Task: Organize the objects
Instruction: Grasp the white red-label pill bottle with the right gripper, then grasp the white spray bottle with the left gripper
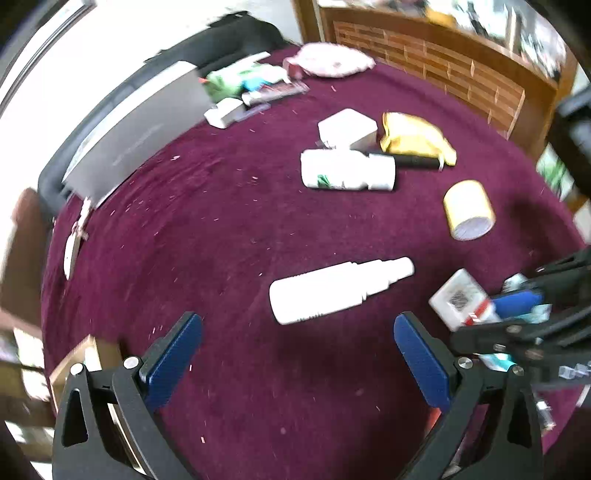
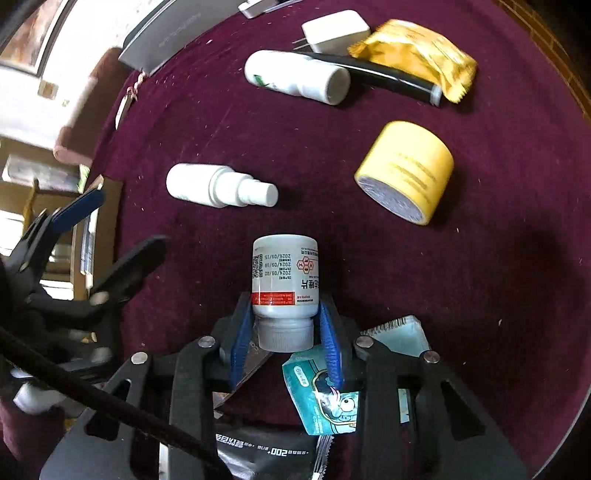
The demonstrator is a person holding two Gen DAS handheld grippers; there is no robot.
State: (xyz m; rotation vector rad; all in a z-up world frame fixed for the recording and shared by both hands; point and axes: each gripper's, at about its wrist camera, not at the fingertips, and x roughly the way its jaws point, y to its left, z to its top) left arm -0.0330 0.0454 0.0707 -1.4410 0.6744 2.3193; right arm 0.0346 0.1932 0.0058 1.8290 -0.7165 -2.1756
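1. the right gripper (image 2: 284, 328) is clamped on a small white pill bottle with a red band and grey cap (image 2: 284, 280); its blue pads press the bottle at the neck and lower body. the bottle points away from the wrist, over the dark purple cloth-covered table (image 2: 480, 295).
2. the left gripper (image 1: 297, 354) stands wide apart and empty, hovering just short of a white plastic spray bottle lying on its side (image 1: 340, 290).
3. little looks sorted so far. things lie scattered on the cloth: a yellow roll of tape (image 2: 406, 171), a larger white bottle on its side (image 2: 297, 77) touching a black tube (image 2: 391, 79), a white plug adapter (image 2: 334, 31) and a gold foil packet (image 2: 413, 51).
4. a teal printed sachet (image 2: 325, 402) and a black packet (image 2: 266, 454) sit under the right gripper.
5. my judgement: one item is in hand and most of the tidying remains. where the bottle is meant to go cannot be told.
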